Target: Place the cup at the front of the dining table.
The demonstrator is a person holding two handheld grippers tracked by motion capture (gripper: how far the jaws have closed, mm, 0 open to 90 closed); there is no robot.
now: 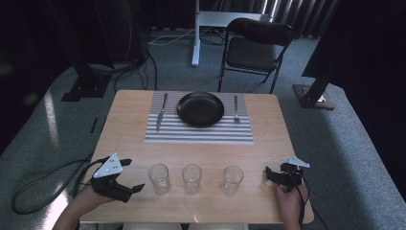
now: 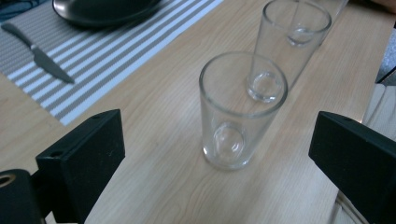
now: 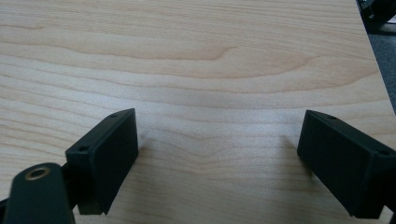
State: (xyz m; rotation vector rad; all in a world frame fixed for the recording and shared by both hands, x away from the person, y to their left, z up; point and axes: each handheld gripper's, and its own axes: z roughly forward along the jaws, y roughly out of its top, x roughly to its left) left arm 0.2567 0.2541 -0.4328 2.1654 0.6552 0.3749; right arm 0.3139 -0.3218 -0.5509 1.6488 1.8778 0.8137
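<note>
- No brand, label or readable writing is seen on any item.
- A pale wooden table [image 1: 124, 139] with visible grain carries everything; it stands on grey-green carpet [image 1: 344, 143] in a dim room.
- Beyond the far edge a black folding chair [image 1: 256, 45], a white stand leg [image 1: 195, 33], dark frame feet and loose cables are seen.
- A grey-and-white striped mat [image 1: 198, 134] is laid at the middle of the far edge, with a black plate [image 1: 200, 109] on it, a knife [image 1: 162, 111] to the plate's left and a fork [image 1: 236, 109] to its right.
- Three empty clear glasses are lined up along the near edge: the left glass [image 1: 159, 178], the middle glass [image 1: 192, 178] and the right glass [image 1: 232, 180], each apart from its neighbour.
- The left gripper [image 1: 125, 177] is held at the near left corner, just beside the left glass; its jaws are spread wide and nothing is touched by them.
- In the left gripper view the left glass [image 2: 242, 109] is seen upright ahead of the jaws, between them in line but clear of both, with the other glasses in a row behind it.
- The right gripper [image 1: 271, 176] is rested near the near right corner, close to the right glass; its jaws are spread wide over bare wood, nothing held.
</note>
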